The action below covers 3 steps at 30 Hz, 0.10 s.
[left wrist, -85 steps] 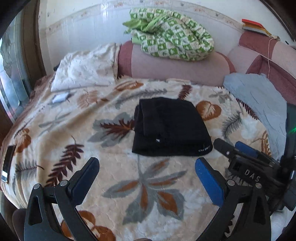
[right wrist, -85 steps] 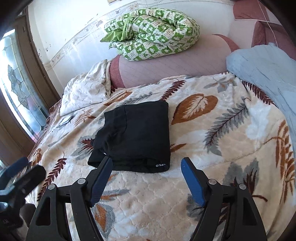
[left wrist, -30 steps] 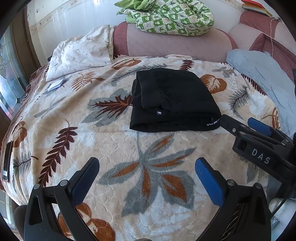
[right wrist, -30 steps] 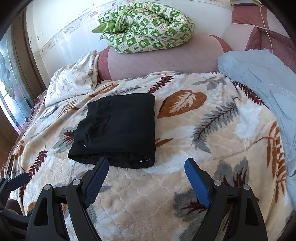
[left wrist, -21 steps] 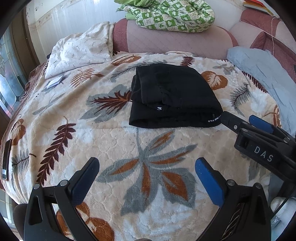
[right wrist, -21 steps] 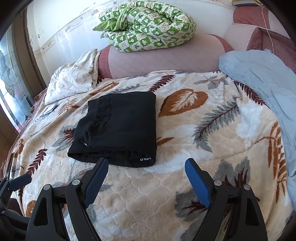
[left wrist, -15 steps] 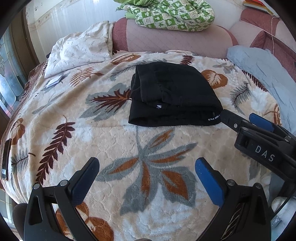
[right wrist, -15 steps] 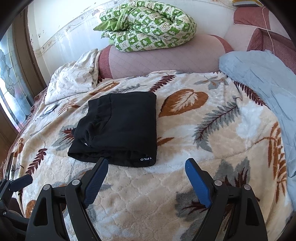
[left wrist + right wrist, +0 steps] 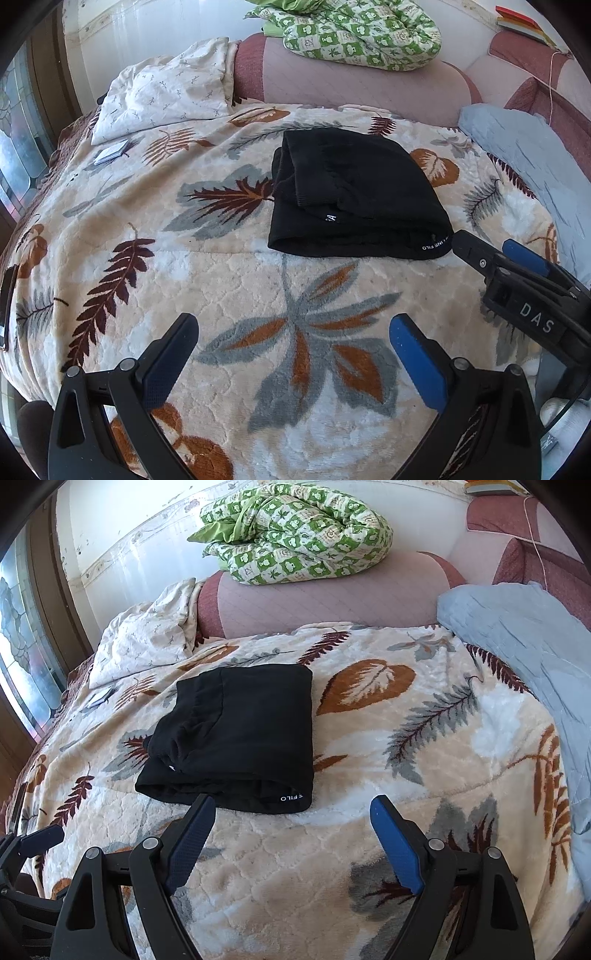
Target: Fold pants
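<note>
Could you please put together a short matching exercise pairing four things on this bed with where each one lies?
Things:
1. black pants
2. green checked quilt
3. light blue blanket
4. white pillow

Places:
A. bundled on top of the pink headboard cushion
B. along the right side of the bed
C. folded in the middle of the leaf-print blanket
D. at the far left corner, against the cushion's left end

Pairs: 1-C, 2-A, 3-B, 4-D
</note>
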Tool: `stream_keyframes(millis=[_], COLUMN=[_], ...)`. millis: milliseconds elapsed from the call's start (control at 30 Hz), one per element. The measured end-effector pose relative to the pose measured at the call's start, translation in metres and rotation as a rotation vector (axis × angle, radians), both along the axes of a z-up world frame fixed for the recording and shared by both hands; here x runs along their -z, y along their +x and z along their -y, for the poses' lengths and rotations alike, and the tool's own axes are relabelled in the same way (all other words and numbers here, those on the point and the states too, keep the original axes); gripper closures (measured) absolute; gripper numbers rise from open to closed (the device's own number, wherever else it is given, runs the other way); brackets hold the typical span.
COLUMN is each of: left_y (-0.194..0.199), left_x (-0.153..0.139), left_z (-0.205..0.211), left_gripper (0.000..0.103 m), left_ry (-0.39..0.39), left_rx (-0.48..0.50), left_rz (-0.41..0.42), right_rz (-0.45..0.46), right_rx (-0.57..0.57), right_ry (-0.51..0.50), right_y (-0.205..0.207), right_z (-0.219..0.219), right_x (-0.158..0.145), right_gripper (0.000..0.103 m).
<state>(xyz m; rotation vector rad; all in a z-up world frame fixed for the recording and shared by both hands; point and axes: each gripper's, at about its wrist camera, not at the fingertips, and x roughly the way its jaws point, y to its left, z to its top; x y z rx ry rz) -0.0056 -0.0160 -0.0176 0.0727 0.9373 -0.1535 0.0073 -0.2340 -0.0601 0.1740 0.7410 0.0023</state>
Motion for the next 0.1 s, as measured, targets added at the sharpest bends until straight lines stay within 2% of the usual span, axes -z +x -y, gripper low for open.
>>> stream_keyframes(millis=[100], left_y=[0.0009], left_x=[0.0017], left_z=[-0.0011], left_gripper=[0.0], left_ry=[0.0], left_rx=[-0.012], left_rz=[-0.008], right_rz=[0.002], right_rx=[-0.003], right_ry=[-0.004], right_y=[0.0002], right_z=[-0.001], right_x=[-0.0004], right_gripper=[0.013])
